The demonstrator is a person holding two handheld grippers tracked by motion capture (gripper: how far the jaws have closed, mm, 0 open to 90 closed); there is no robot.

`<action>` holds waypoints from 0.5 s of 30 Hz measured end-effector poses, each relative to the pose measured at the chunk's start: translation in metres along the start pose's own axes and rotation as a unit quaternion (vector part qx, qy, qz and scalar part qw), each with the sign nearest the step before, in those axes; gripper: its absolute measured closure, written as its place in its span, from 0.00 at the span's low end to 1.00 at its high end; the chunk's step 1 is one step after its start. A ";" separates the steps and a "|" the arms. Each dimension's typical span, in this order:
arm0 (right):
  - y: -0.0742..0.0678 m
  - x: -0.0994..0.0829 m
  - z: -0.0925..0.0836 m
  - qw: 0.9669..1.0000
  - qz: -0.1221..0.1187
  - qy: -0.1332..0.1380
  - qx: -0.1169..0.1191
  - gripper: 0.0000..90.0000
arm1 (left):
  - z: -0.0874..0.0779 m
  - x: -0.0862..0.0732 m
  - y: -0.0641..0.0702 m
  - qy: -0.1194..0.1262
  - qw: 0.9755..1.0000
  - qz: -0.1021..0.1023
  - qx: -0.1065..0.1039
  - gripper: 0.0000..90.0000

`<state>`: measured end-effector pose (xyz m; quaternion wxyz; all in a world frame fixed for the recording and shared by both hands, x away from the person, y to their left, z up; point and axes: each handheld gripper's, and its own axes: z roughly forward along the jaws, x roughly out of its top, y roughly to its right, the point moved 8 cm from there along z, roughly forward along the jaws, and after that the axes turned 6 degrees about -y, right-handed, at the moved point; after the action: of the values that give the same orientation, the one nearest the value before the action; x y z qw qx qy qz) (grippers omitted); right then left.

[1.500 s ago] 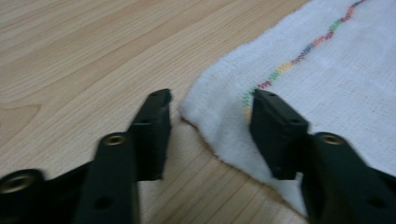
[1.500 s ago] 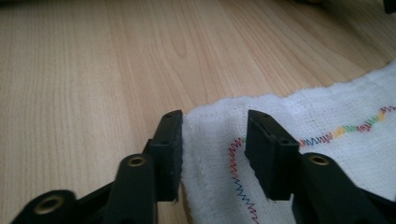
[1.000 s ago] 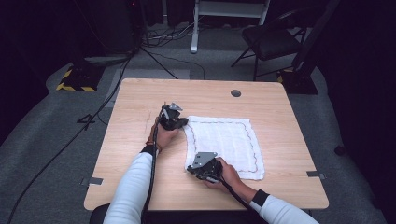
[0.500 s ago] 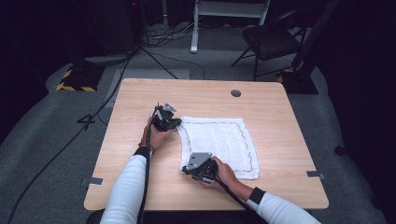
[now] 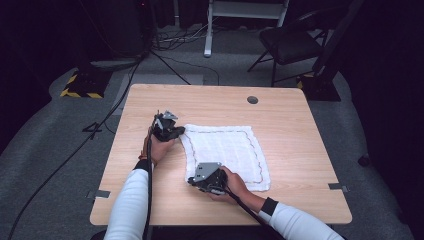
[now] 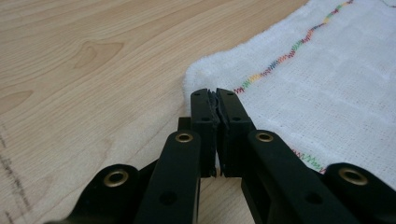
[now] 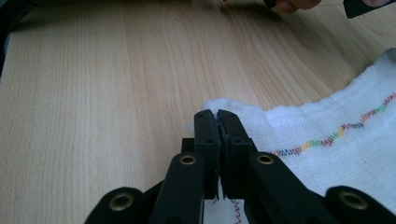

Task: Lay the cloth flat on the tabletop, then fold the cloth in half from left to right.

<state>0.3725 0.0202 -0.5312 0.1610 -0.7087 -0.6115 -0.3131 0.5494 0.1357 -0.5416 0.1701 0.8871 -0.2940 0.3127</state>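
Cloth: flat on the surface, centre.
Left gripper: pinching the cloth's far-left corner.
Right gripper: pinching its near-left corner.
Gripper views: rainbow zigzag hem stitching.
High view: both hands, chair behind.

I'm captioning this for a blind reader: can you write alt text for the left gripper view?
The left gripper has its black fingers shut on a corner of a white cloth edged with rainbow zigzag stitching. The cloth lies on a light wooden table.
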 end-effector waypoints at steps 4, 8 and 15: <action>-0.002 0.004 0.001 1.000 -0.003 0.003 0.001 0.97 | -0.005 -0.001 -0.003 0.005 1.000 -0.005 0.003 0.96; -0.004 0.009 0.001 1.000 -0.010 0.007 -0.002 0.97 | -0.009 -0.001 -0.004 0.007 1.000 -0.003 0.007 0.96; -0.001 0.015 -0.004 1.000 -0.011 0.019 -0.008 0.97 | -0.017 0.007 -0.006 0.027 1.000 -0.006 0.007 0.96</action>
<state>0.3713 0.0299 -0.5186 0.1635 -0.6973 -0.6135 -0.3327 0.5496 0.1458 -0.5252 0.1732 0.8813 -0.2821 0.3372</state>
